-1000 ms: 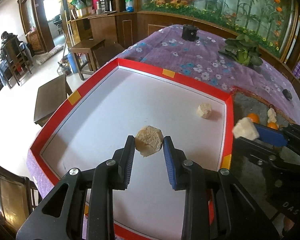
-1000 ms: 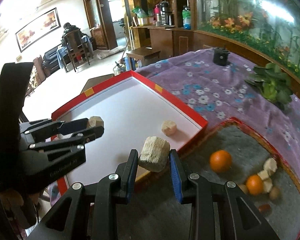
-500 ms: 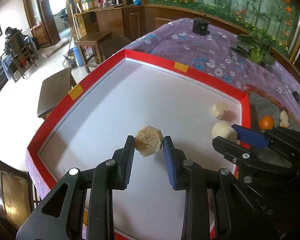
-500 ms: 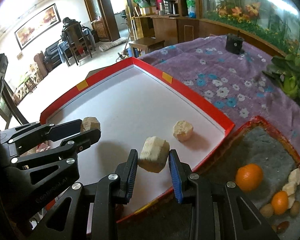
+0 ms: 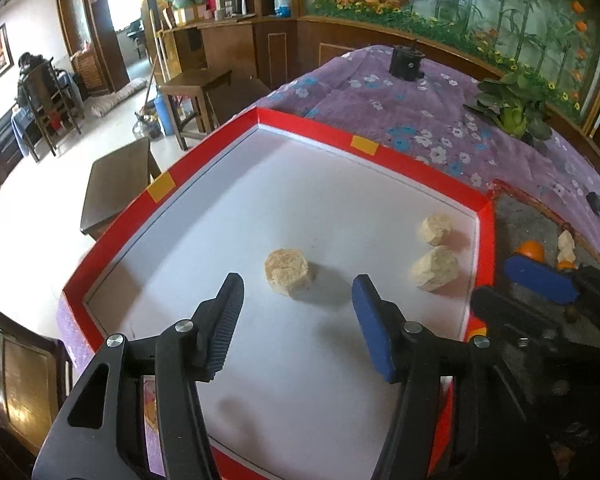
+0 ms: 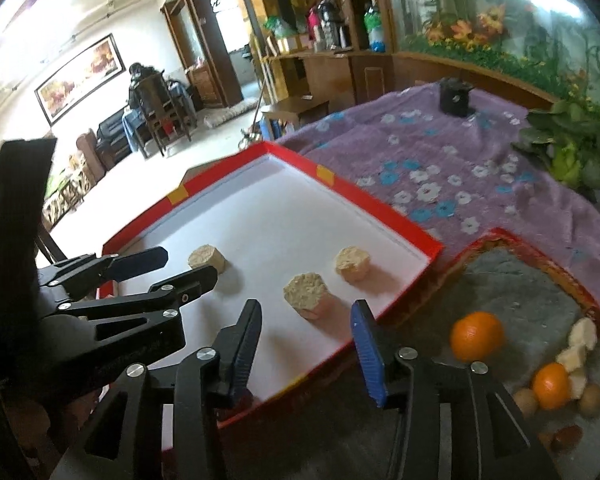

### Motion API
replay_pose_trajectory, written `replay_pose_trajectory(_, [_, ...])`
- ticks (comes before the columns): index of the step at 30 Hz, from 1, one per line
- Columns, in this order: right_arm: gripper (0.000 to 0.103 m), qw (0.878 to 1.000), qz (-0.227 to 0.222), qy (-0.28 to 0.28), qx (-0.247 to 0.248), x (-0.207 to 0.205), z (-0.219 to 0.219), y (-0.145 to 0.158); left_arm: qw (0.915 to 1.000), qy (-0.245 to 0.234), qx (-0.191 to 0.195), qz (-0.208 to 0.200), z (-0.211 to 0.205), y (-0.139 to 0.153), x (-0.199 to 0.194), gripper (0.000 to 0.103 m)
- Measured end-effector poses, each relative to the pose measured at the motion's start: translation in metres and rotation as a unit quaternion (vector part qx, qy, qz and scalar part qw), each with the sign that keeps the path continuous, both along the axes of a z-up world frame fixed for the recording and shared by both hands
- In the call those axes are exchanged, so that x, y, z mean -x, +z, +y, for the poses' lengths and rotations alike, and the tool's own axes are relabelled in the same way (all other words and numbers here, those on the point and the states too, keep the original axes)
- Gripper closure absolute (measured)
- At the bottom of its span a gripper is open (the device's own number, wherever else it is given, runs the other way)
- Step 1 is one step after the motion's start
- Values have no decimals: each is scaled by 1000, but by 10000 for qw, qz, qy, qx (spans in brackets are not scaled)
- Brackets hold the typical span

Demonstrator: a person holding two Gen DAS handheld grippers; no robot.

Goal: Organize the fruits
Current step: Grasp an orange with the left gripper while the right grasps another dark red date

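Three beige peeled fruit chunks lie in the white tray with a red rim (image 5: pixel 428 164). My left gripper (image 5: pixel 296 312) is open and empty just behind one chunk (image 5: pixel 289 272). My right gripper (image 6: pixel 304 340) is open and empty just behind another chunk (image 6: pixel 306 295), which also shows in the left wrist view (image 5: pixel 436 269). The third chunk (image 6: pixel 353 263) lies farther back near the tray's right rim (image 6: pixel 384 208). Beyond that rim, on a grey mat (image 6: pixel 520 276), lie two oranges (image 6: pixel 477 336), pale chunks (image 6: pixel 580 344) and small brown fruits (image 6: pixel 590 400).
The tray and mat rest on a purple flowered cloth (image 6: pixel 440 160). A leafy green vegetable (image 6: pixel 568 152) and a small black object (image 6: pixel 454 96) sit at the back. Beyond the left edge are wooden stools (image 5: pixel 116 184) and the floor.
Both grippers have opened and let go of their chunks, which now rest on the tray floor. The right gripper moved over the tray from the mat side before releasing.
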State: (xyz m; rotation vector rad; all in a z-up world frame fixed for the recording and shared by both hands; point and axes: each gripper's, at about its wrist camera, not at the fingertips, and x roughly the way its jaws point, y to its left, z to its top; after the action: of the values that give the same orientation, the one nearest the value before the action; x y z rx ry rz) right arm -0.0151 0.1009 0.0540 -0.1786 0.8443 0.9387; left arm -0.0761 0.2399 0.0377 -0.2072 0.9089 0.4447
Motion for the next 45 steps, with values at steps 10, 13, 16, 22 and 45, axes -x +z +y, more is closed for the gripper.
replay_pose_trajectory(10, [41, 9984, -279, -470, -127, 15, -71, 19, 9985, -453, -28, -304, -44, 26, 0, 46])
replay_pose_trajectory(13, [37, 9969, -442, -643, -35, 24, -94, 16, 9974, -646, 37, -323, -59, 28, -4, 46])
replay_pose_trajectory(16, [37, 9951, -595, -786, 71, 31, -124, 12, 9959, -853, 85, -284, -78, 27, -10, 46])
replay_pose_trajectory(22, [37, 9914, -279, -1274, -66, 26, -181, 4, 9910, -1297, 290, -173, -115, 19, -26, 46])
replay_pose_trajectory(45, [37, 9900, -156, -1401, -30, 12, -212, -11, 9769, -2106, 281, 252, -154, -10, -103, 46])
